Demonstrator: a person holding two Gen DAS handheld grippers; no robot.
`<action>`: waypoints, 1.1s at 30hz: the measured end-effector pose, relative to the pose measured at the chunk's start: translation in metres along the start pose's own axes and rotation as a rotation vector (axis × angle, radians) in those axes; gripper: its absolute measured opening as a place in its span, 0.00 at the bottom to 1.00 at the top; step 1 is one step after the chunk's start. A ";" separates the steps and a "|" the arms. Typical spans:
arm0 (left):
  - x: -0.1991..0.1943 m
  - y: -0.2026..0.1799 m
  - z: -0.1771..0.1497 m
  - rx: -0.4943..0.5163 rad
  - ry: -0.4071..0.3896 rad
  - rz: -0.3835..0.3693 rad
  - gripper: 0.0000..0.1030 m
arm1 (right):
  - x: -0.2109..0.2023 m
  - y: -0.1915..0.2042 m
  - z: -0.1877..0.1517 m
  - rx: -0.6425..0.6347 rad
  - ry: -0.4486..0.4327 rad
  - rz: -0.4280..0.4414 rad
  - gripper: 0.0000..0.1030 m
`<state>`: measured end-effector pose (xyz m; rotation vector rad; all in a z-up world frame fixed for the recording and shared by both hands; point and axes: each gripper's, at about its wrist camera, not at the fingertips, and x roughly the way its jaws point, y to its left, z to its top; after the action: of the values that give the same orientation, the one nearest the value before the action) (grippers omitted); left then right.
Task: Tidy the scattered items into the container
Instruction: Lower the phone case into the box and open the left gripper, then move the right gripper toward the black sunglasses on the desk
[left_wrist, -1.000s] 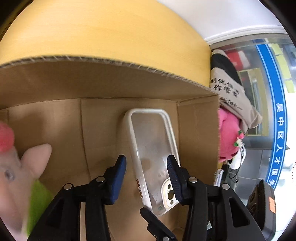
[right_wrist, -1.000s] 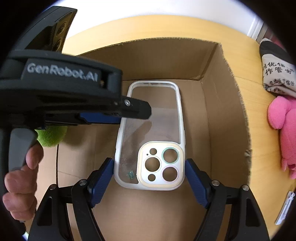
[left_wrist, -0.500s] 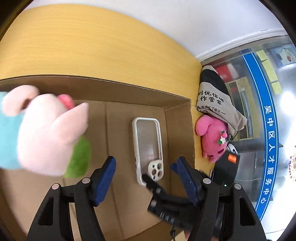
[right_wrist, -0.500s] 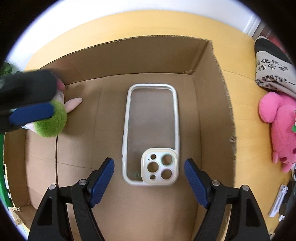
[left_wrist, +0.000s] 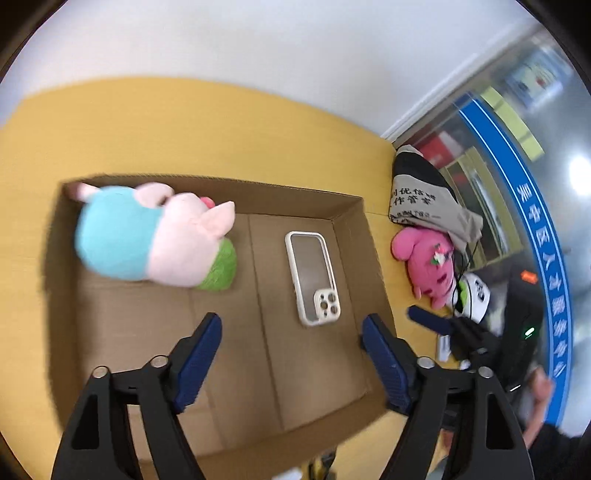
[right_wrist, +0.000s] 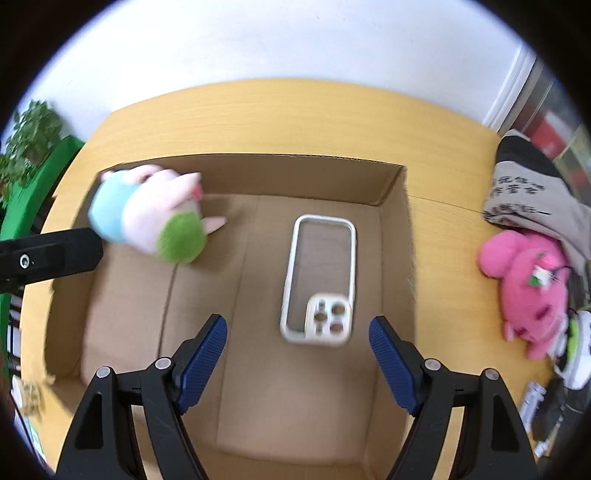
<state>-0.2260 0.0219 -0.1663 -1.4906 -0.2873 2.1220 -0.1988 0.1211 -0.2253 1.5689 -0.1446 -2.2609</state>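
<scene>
An open cardboard box sits on the wooden table. Inside lie a clear phone case with a white rim and a pink, blue and green plush pig at the far left. My left gripper is open and empty above the box. My right gripper is open and empty above the box, just short of the phone case. A pink plush toy lies on the table right of the box.
A printed cloth bag lies behind the pink plush. A white and black item and dark gear sit at the far right. A green plant stands at the far left. The right gripper's tip shows right of the box.
Both grippers have risen up and back out of the box and stand wider open. The plush pig and phone case stay inside, now seen from higher up.
</scene>
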 end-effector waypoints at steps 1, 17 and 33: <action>-0.016 -0.005 -0.007 0.015 -0.024 0.018 0.83 | -0.007 -0.009 -0.002 0.001 -0.009 0.005 0.77; -0.183 -0.056 -0.096 0.029 -0.255 0.153 0.93 | -0.203 0.043 -0.060 -0.063 -0.169 0.006 0.77; -0.219 -0.091 -0.131 0.081 -0.281 0.147 0.93 | -0.248 0.045 -0.098 -0.032 -0.217 0.026 0.77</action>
<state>-0.0231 -0.0342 0.0045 -1.1991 -0.1936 2.4331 -0.0220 0.1832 -0.0297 1.2950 -0.1855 -2.3963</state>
